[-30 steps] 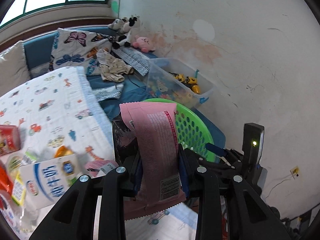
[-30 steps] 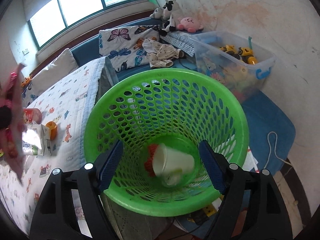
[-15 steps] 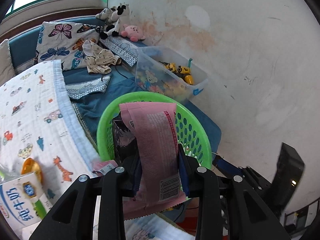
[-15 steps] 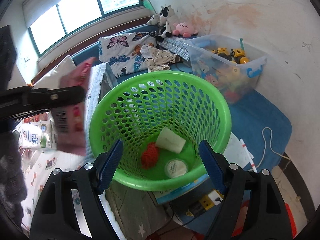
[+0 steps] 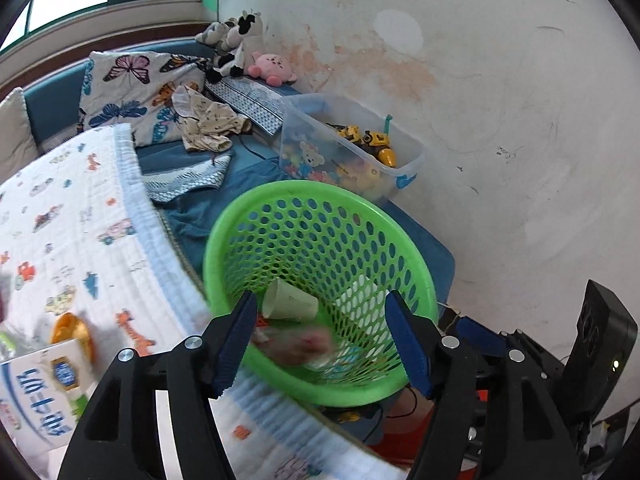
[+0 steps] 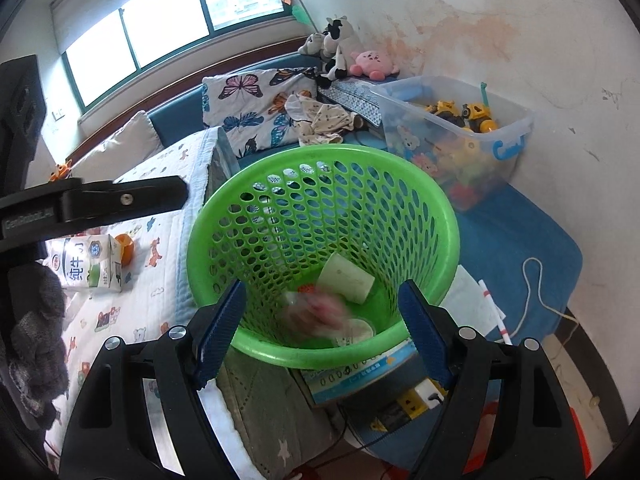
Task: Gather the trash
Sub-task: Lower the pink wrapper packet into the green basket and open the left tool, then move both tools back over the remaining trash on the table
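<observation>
A green perforated basket (image 5: 416, 264) (image 6: 448, 224) stands beside the bed. My left gripper (image 5: 320, 340) is open and empty above its near rim. A pink wrapper (image 5: 308, 344) (image 6: 320, 314), blurred, is inside the basket next to a white paper cup (image 5: 290, 302) (image 6: 346, 278) and a round lid (image 6: 358, 330). My right gripper (image 6: 320, 332) is open and empty, just in front of the basket. A milk carton (image 5: 38, 392) (image 6: 86, 264) and an orange piece (image 5: 72, 334) (image 6: 127, 246) lie on the bed.
The bed has a white printed quilt (image 5: 68, 240) (image 6: 132, 320). A clear toy bin (image 5: 348, 152) (image 6: 460, 136) stands behind the basket by the wall. Cushions, clothes and plush toys (image 5: 236, 44) lie at the back. A power strip and cables (image 6: 412, 400) lie on the floor.
My left gripper opened and let go of the pink wrapper, which dropped into the basket. The right gripper stayed open in front of the basket.
</observation>
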`<action>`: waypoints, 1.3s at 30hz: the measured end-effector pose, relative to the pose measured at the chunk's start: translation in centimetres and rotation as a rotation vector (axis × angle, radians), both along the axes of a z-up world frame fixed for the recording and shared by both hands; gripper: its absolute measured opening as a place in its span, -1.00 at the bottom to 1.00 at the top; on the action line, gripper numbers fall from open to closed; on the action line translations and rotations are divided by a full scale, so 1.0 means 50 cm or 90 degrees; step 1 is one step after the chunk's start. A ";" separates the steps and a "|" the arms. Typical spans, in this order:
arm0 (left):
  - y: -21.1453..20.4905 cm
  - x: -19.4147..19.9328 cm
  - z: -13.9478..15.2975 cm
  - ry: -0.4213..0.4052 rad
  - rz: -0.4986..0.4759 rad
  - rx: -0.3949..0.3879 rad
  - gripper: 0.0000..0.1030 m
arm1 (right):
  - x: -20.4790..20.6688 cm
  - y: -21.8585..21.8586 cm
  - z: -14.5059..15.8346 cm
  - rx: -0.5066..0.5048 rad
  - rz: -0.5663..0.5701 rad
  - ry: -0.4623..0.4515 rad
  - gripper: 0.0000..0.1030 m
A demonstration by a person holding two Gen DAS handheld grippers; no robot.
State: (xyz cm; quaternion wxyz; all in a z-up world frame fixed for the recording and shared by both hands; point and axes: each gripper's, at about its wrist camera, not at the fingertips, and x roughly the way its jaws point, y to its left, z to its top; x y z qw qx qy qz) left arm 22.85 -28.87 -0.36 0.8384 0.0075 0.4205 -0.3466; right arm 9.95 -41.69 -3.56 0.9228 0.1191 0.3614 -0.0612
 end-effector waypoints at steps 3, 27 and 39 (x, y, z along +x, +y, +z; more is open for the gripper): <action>0.032 -0.013 0.015 -0.019 0.012 0.011 0.33 | 0.000 0.012 0.003 -0.003 0.018 0.001 0.52; 0.479 -0.049 0.072 -0.050 0.236 0.030 0.36 | 0.122 0.349 0.052 -0.193 0.432 -0.033 0.69; 0.604 -0.072 0.040 -0.027 0.302 0.024 0.40 | 0.205 0.522 0.000 -0.319 0.619 -0.038 0.69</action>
